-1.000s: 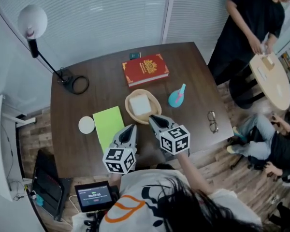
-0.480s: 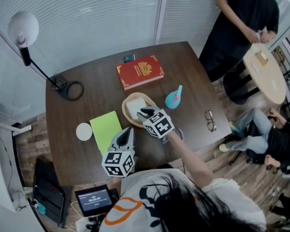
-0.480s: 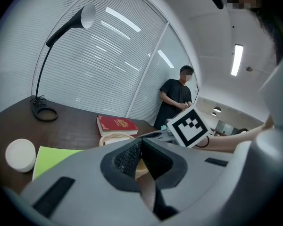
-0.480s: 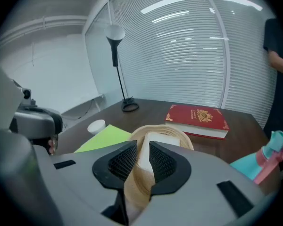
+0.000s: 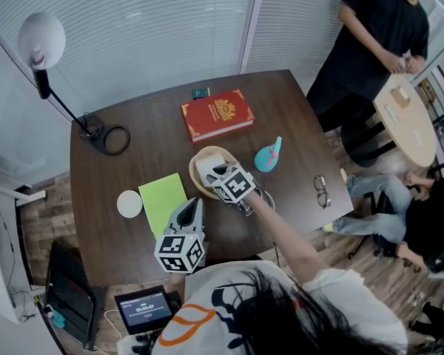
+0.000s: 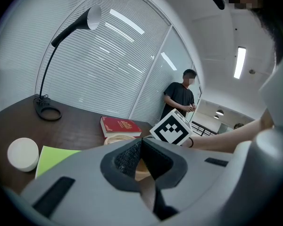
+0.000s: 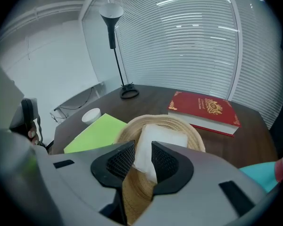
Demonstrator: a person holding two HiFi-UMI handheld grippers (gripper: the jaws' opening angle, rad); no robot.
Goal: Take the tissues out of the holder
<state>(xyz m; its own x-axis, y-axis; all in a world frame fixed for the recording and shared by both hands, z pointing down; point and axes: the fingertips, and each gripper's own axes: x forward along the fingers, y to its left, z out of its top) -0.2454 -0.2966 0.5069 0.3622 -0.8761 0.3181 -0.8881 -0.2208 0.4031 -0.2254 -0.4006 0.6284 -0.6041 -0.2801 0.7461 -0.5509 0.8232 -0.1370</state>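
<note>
A woven basket holder [image 5: 194, 176] sits mid-table with a white stack of tissues [image 5: 209, 164] in it. My right gripper [image 5: 217, 173] reaches over the basket's near rim. In the right gripper view its jaws are opening; the gripper [image 7: 142, 161] points down at the tissues [image 7: 162, 140], whose near edge shows in the gap between the pads, and the basket [image 7: 191, 132] lies around them. My left gripper [image 5: 196, 205] hovers over the table's front part, left of the basket. In its own view the left gripper [image 6: 141, 160] is shut on nothing.
A red book [image 5: 217, 115] lies behind the basket and a teal object [image 5: 269, 154] to its right. Glasses [image 5: 323, 190] rest near the right edge. A green sheet [image 5: 163, 197] and a white disc [image 5: 131, 203] lie left. A desk lamp [image 5: 96, 129] stands far left. A person stands at back right.
My right gripper has moved forward from the table's front area to over the basket, and its jaws have parted. The left gripper has stayed in about the same place.
</note>
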